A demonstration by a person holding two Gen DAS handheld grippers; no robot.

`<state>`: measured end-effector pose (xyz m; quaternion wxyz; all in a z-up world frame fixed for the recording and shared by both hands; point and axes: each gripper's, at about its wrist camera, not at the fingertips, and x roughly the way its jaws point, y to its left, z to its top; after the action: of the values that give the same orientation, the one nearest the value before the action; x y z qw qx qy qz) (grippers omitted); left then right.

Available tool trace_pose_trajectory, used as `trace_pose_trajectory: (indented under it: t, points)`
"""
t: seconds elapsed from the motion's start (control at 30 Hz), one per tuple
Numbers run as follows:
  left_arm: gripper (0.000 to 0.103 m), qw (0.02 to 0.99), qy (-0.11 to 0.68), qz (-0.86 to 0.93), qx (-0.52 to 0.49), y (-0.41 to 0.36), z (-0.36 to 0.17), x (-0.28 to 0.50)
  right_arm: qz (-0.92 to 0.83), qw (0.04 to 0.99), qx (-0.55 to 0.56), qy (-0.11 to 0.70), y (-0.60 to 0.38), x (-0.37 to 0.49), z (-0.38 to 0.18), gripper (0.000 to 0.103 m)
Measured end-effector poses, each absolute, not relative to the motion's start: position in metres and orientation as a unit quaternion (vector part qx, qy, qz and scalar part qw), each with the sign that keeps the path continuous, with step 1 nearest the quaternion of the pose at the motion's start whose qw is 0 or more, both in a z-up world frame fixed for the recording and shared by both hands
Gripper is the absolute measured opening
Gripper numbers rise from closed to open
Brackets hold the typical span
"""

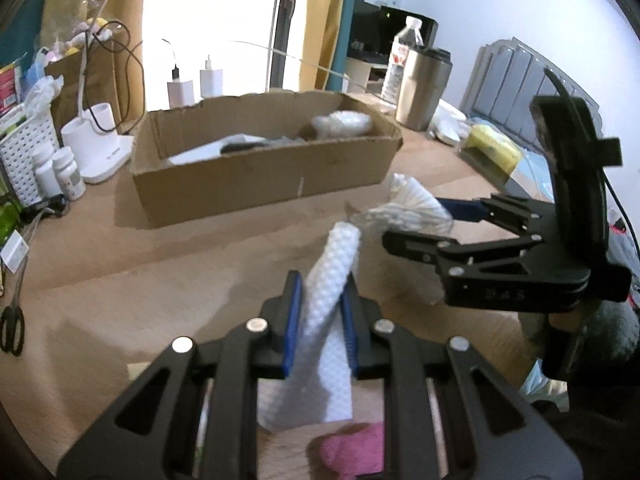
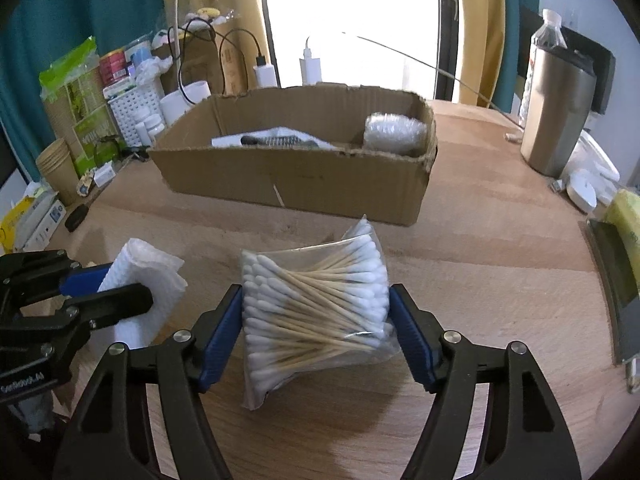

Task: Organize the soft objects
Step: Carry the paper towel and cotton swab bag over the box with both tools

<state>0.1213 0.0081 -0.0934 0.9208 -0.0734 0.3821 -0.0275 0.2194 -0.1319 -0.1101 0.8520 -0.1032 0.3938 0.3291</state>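
My left gripper [image 1: 319,288] is shut on a white textured cloth pad [image 1: 324,308], held above the wooden table; it also shows in the right wrist view [image 2: 140,280]. My right gripper [image 2: 316,300] is shut on a clear bag of cotton swabs [image 2: 316,312], also seen in the left wrist view [image 1: 408,204]. An open cardboard box [image 2: 296,176] stands farther back, holding a bubble-wrap roll [image 2: 394,134] and flat items. A pink soft object [image 1: 352,446] lies under my left gripper.
A steel tumbler [image 2: 554,112] and water bottle [image 2: 546,40] stand at the right. A white basket [image 2: 134,114], pill bottles, paper cups [image 2: 58,168], chargers and cables crowd the left and back. Scissors [image 1: 12,328] lie at the left edge. A yellow pack [image 1: 494,146] sits right.
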Motion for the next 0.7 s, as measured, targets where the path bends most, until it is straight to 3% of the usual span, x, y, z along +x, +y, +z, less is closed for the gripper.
trace_pose_trajectory:
  t: [0.7]
  points:
    - [0.019, 0.936, 0.344, -0.004, -0.077, 0.05, -0.06, 0.139, 0.345, 0.864, -0.098, 0.353, -0.116, 0.227, -0.073, 0.075]
